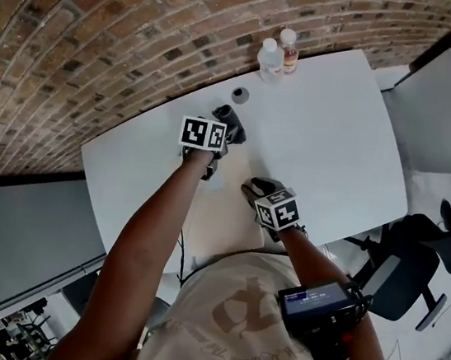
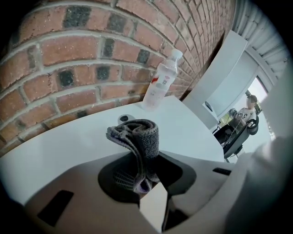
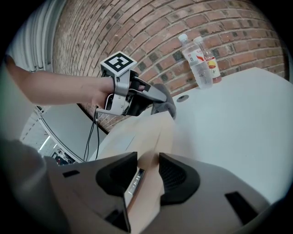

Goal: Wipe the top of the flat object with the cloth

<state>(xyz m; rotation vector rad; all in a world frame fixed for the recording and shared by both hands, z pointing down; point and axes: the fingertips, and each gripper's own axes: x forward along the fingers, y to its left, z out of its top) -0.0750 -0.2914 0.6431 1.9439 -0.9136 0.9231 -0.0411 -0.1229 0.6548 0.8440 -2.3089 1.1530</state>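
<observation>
1. The left gripper (image 2: 139,176) was clamped on the lower part of a folded cloth (image 2: 137,137). Most of the fold stood free beyond the jaws, so a drag across a surface might have pulled it loose or unrolled it.
2. The board (image 3: 137,137), the flat thing to be wiped, lay on the table (image 3: 229,119) just in front of the person. The cloth hung at its far end; whether it touched I could not tell.
3. The right gripper (image 3: 147,176) stood with jaws apart and the board's near end in the gap, with no firm clamp to be seen. If so, a wiping stroke could have pushed the board along the smooth tabletop.
4. If the left gripper came in too steeply, its hard jaw tips rather than the cloth might have scraped the board.
5. Two bottles (image 3: 199,59) stood well apart by the wall, and only a long overshoot would have reached them.
6. The cloth looked like grey knobbly microfibre, thick, soft and rolled at the top.
7. The board was pale beige, thin, matt and straight-edged, like cardboard.
8. The table was white, glossy and round-cornered. The bottles were clear plastic and the wall was rough brick.
</observation>
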